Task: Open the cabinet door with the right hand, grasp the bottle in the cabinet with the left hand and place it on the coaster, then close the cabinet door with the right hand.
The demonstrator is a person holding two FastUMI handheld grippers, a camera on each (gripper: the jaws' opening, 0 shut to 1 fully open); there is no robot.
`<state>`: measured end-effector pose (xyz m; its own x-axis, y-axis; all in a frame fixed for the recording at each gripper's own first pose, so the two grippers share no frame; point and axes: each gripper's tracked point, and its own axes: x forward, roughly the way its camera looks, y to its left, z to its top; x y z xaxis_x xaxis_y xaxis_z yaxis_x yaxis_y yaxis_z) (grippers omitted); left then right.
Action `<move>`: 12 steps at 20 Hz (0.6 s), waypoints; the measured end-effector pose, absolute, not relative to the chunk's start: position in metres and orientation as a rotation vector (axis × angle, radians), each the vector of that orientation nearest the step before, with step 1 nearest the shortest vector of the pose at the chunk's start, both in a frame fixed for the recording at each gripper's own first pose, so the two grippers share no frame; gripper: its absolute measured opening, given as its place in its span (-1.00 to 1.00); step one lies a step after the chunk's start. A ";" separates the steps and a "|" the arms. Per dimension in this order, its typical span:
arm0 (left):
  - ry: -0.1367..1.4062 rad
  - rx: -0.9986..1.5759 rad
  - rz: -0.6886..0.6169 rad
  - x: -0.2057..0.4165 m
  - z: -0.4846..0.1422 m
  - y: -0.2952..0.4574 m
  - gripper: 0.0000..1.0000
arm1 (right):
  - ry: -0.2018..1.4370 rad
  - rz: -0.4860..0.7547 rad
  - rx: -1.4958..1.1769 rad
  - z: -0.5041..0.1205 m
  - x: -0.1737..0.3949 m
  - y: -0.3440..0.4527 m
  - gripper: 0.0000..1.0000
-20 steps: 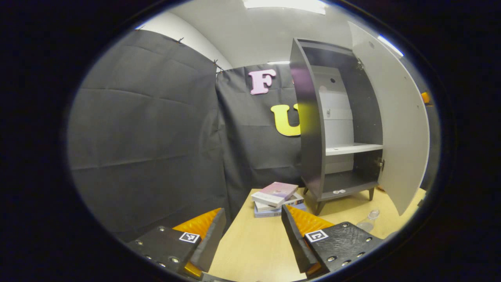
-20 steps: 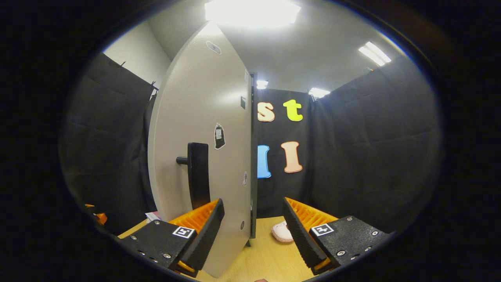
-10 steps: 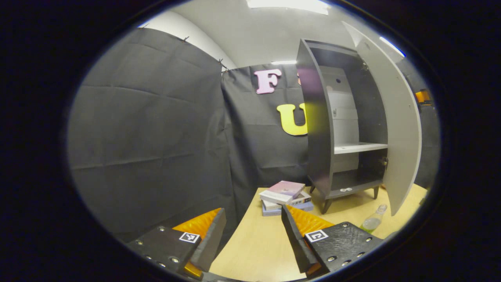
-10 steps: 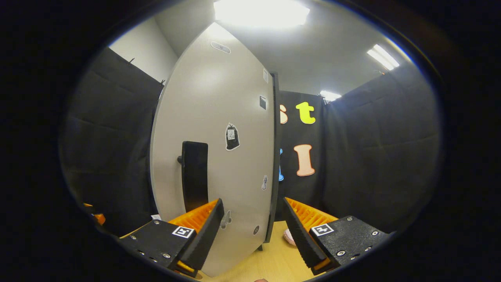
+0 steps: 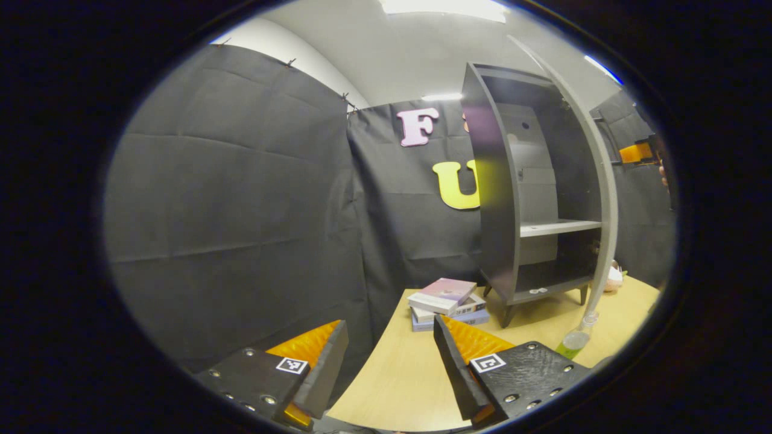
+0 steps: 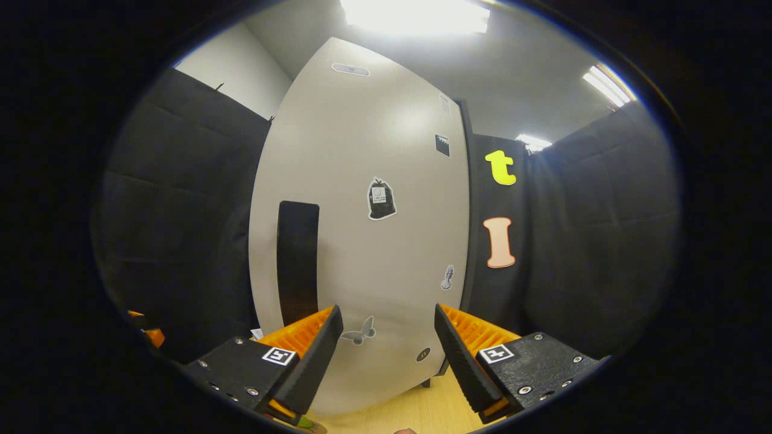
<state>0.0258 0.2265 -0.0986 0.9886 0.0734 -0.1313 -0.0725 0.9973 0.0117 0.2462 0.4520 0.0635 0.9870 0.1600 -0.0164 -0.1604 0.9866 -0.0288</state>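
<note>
In the left gripper view we see our left gripper (image 5: pixel 389 361) with its fingers spread wide and nothing between them, hanging over the near edge of the table (image 5: pixel 398 374). In the right gripper view our right gripper (image 6: pixel 389 355) is likewise released and holds nothing; it faces the outer side of the door (image 6: pixel 386 253), close to it, with the black handle (image 6: pixel 297 259) just above its left finger. We cannot tell whether either finger touches the door.

The cabinet (image 5: pixel 491 199) stands on the table with its door part open, seen nearly edge-on in the left gripper view. Both its compartments, above and below the white shelf (image 5: pixel 558 227), look bare apart from a small pale mark on the floor of the lower one. The bottle (image 5: pixel 576 337) stands outside on the table, in front of the door's lower edge. The coaster under it is not clear to us. A stack of books (image 5: pixel 446 295) lies on the table just left of the cabinet. Far to the right in the left gripper view, beyond the door, part of the other gripper and a hand (image 5: pixel 662 175) show.
</note>
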 end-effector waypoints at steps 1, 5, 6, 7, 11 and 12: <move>0.132 0.006 0.070 0.024 -0.098 0.225 0.70 | 0.026 0.165 -0.019 0.060 0.248 0.452 0.88; 0.136 0.001 0.053 0.022 -0.095 0.213 0.56 | 0.039 0.161 -0.024 0.052 0.244 0.443 0.88; 0.136 -0.001 0.052 0.023 -0.092 0.209 0.57 | 0.036 0.159 -0.030 0.051 0.240 0.438 0.88; 0.136 -0.003 0.051 0.023 -0.089 0.203 0.58 | 0.035 0.157 -0.037 0.050 0.237 0.432 0.88; 0.133 0.001 0.009 0.030 -0.072 0.162 0.62 | 0.018 0.121 -0.059 0.048 0.230 0.394 0.88; 0.135 -0.003 0.002 0.030 -0.068 0.152 0.63 | 0.019 0.117 -0.059 0.047 0.227 0.386 0.88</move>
